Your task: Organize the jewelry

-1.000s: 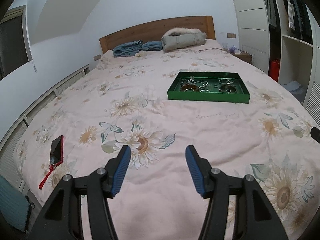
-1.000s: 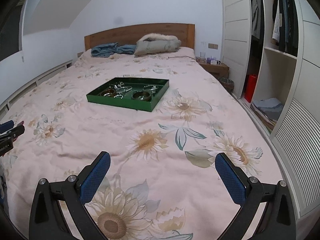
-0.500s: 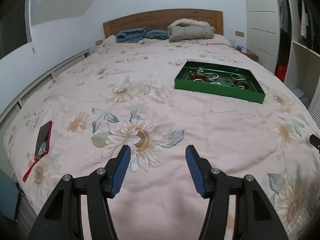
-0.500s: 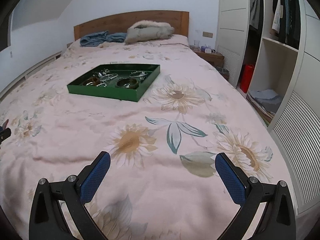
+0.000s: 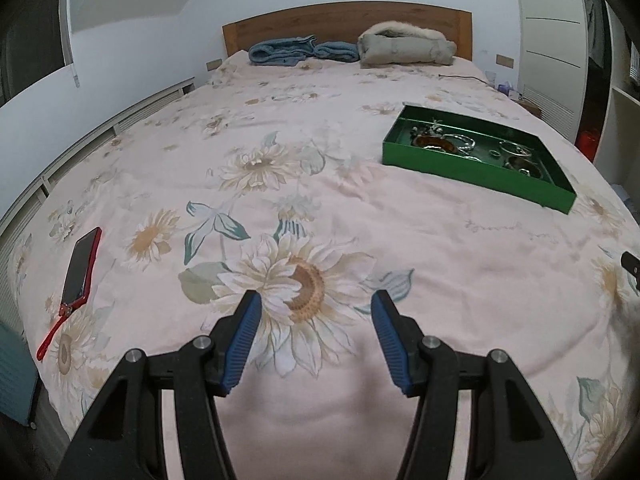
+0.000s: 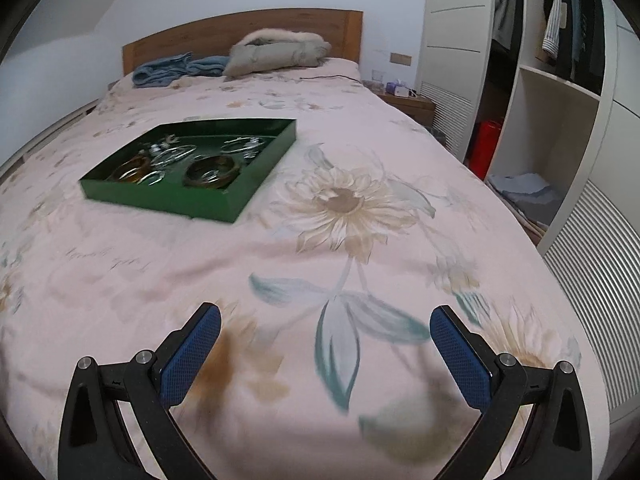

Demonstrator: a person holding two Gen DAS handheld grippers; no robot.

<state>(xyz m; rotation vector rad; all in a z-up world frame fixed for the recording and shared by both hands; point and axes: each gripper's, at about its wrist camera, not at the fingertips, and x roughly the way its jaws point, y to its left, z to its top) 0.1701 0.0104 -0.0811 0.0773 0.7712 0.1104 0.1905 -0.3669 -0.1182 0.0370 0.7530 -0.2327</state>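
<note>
Resting on a pink bedspread [image 5: 440, 264] printed with sunflowers, a shallow green tray [image 5: 472, 168] sits on the right half of the bed in the left wrist view and on the left, toward the middle, in the right wrist view [image 6: 168, 198]. Inside it lie silver bangles [image 6: 176, 156], smaller silver pieces at the far end, and two amber-brown round dishes [image 6: 210, 172] with more metal rings on them; the small pieces are too fine to name.

Both tongs hang above the near part of the bed, well apart from the tray. The left tongs [image 5: 316, 340] stand spread with nothing between the blue pads, over a large sunflower print. The right tongs [image 6: 326, 354] gape wider, also empty, over a printed leaf; the cloth below them is blurred.

A phone in a red case [image 5: 80, 268] with a red strap lies near the left edge of the bed. At the far end, against the wooden headboard [image 5: 344, 28], are folded blue towels [image 5: 292, 51] and a grey fur-trimmed jacket [image 5: 404, 46]. An open wardrobe [image 6: 560, 128] stands to the right.
</note>
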